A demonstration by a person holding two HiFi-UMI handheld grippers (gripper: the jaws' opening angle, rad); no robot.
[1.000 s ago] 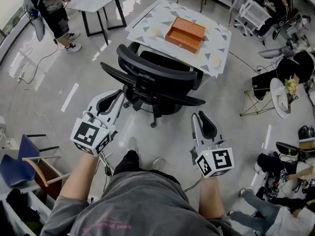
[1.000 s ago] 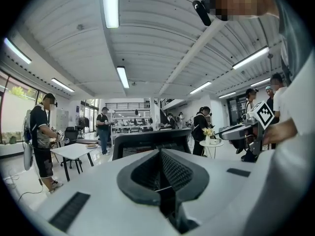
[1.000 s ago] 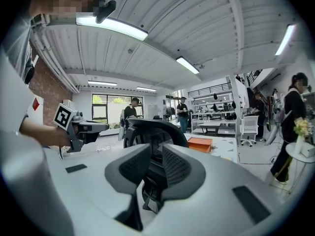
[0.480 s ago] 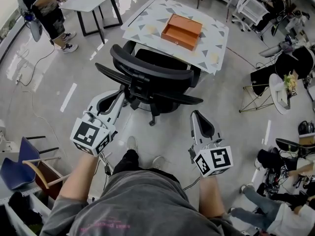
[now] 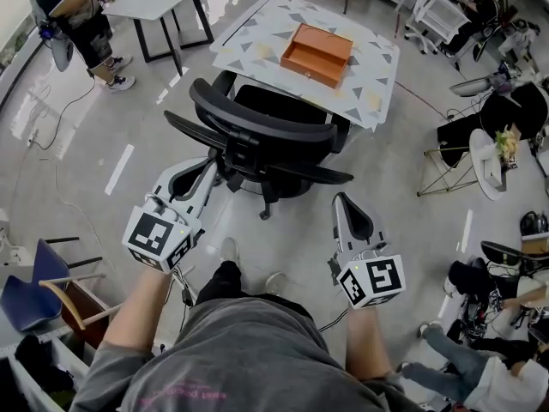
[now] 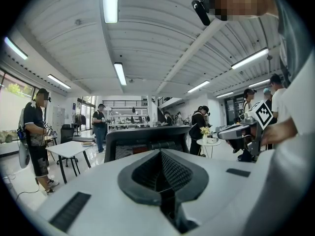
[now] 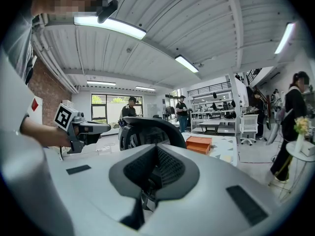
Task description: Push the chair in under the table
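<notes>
Moved: only the right gripper (image 5: 342, 201) jaws, which have just been closing on nothing; the chair (image 5: 266, 136) keeps its place by the table (image 5: 382, 88).
Left gripper (image 5: 208, 165): closed, empty, tips just beside the backrest's left end (contact unclear).
Right gripper: closed, apart from the backrest.
Chair: seat front at the table's near edge.
Room: floor (image 5: 129, 118) open on both sides.

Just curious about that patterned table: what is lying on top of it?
An orange box lies on the table. The black chair covers the table's near edge, so anything there is hidden.
</notes>
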